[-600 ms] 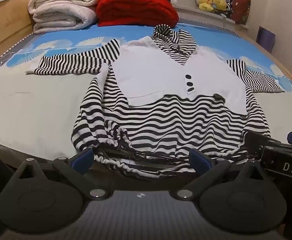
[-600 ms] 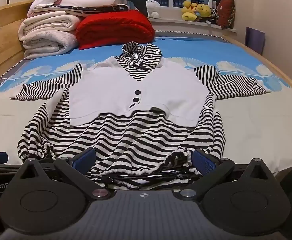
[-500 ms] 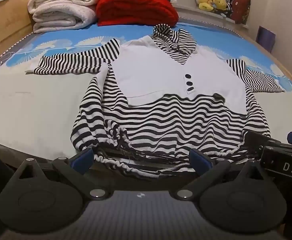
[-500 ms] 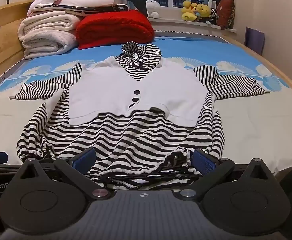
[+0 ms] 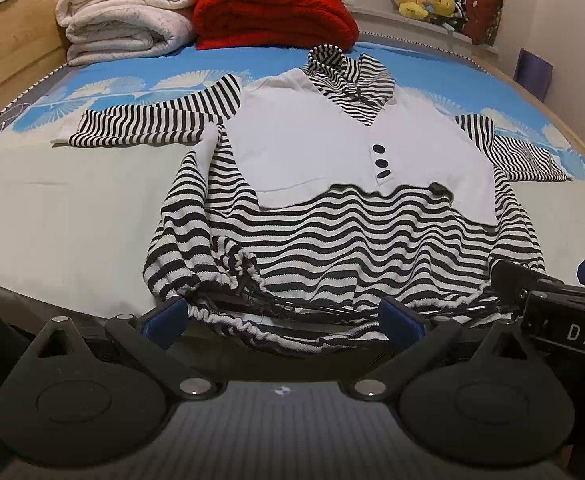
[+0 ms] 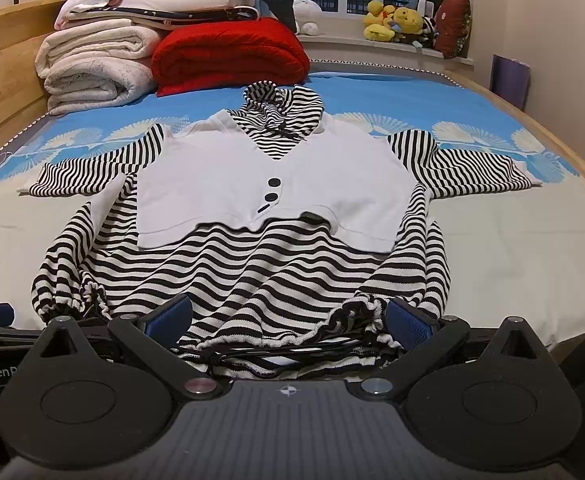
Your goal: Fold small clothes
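A small black-and-white striped top (image 5: 332,236) with a white vest panel (image 5: 352,148) and dark buttons lies flat on the bed, sleeves spread, hem nearest me. Its gathered drawstring hem (image 5: 252,320) hangs over the bed's near edge. My left gripper (image 5: 282,316) stands open at the hem's left part, the fabric between its blue pads but not pinched. In the right wrist view the same top (image 6: 252,272) fills the middle, and my right gripper (image 6: 288,322) is open at the hem's right part (image 6: 352,316). The right gripper's body (image 5: 552,304) shows at the left wrist view's right edge.
Folded white blankets (image 5: 120,12) and a red blanket (image 5: 272,12) are stacked at the far end of the bed. Plush toys (image 6: 396,20) sit on the windowsill. A wooden bed frame (image 5: 8,64) runs along the left, a wall (image 6: 564,40) on the right.
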Available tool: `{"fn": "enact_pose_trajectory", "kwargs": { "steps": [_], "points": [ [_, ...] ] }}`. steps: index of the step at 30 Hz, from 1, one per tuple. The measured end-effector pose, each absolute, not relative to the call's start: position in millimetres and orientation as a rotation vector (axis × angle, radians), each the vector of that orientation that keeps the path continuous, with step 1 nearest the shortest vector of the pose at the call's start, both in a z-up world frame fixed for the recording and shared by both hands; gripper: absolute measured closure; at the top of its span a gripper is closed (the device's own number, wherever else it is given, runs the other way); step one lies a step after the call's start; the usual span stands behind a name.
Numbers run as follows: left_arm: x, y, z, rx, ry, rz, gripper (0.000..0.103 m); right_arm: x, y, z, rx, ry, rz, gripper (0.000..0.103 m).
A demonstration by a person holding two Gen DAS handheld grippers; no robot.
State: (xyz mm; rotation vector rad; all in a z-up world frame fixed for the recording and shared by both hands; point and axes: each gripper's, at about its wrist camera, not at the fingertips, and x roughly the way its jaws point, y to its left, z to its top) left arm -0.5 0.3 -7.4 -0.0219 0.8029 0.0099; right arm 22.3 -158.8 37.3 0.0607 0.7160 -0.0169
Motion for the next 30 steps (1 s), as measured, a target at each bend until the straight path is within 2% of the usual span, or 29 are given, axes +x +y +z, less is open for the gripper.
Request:
{"fn": "enact_pose_trajectory", "kwargs": {
  "steps": [26, 30],
  "points": [
    [1.4, -0.1, -5.6, -0.016, 0.782, 0.011, 0.002, 23.9, -159.9, 34.2, 0.067, 0.716, -0.023, 0.001],
    [-5.9, -7.9, 6.2, 0.032, 0.704, 0.002, 0.01, 23.5, -160.8, 36.2, 0.057, 0.726, -0.033, 0.001]
  ]
}}
